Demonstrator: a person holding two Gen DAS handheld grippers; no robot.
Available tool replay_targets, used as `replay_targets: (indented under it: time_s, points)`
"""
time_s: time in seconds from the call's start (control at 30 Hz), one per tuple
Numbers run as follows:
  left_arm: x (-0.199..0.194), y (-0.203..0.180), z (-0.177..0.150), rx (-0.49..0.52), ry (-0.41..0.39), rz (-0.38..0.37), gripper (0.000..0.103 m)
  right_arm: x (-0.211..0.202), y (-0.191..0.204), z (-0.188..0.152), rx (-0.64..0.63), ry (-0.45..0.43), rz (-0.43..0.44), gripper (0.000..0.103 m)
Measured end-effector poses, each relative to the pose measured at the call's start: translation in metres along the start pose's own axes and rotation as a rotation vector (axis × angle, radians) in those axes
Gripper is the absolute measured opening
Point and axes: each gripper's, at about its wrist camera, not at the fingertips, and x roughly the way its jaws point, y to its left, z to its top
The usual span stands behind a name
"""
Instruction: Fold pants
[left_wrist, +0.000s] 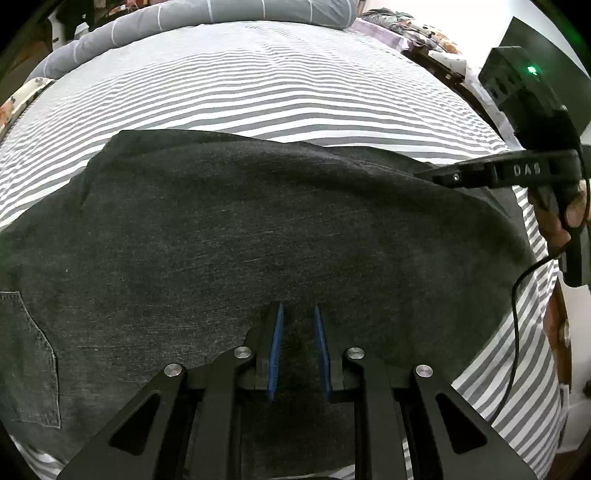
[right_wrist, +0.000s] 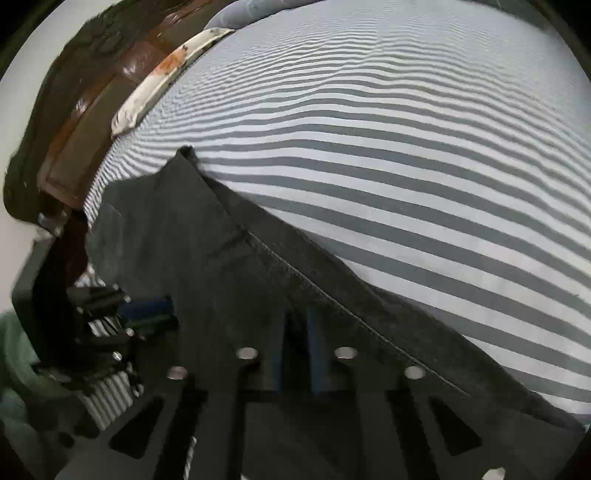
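Honestly, my worry is that the pants (left_wrist: 258, 229) will slide or bunch on the smooth striped bed (left_wrist: 258, 81) if I drag a layer without a firm pinch, since my left gripper (left_wrist: 298, 314) hovers over the cloth with its jaws narrowly parted and empty. My right gripper (right_wrist: 297, 325) looks the same near the stitched edge, though that view is blurred. Dark grey denim, the pants lie flat across the near bed, a back pocket (left_wrist: 26, 354) showing.
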Motion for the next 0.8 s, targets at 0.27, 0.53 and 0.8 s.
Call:
replay_targets:
  time_s: [0.27, 0.53, 0.8]
  points:
    - [-0.001, -0.001, 0.0, 0.002, -0.003, 0.007, 0.019, -0.015, 0.01, -0.01, -0.056, -0.027, -0.046, 0.01]
    - [0.002, -0.005, 0.001, 0.0, -0.003, -0.001, 0.019, -0.009, 0.002, -0.011, -0.096, -0.003, -0.062, 0.037]
    - [0.001, -0.006, -0.001, 0.007, -0.009, 0.008, 0.019, 0.003, 0.016, -0.015, -0.185, 0.041, -0.062, 0.01]
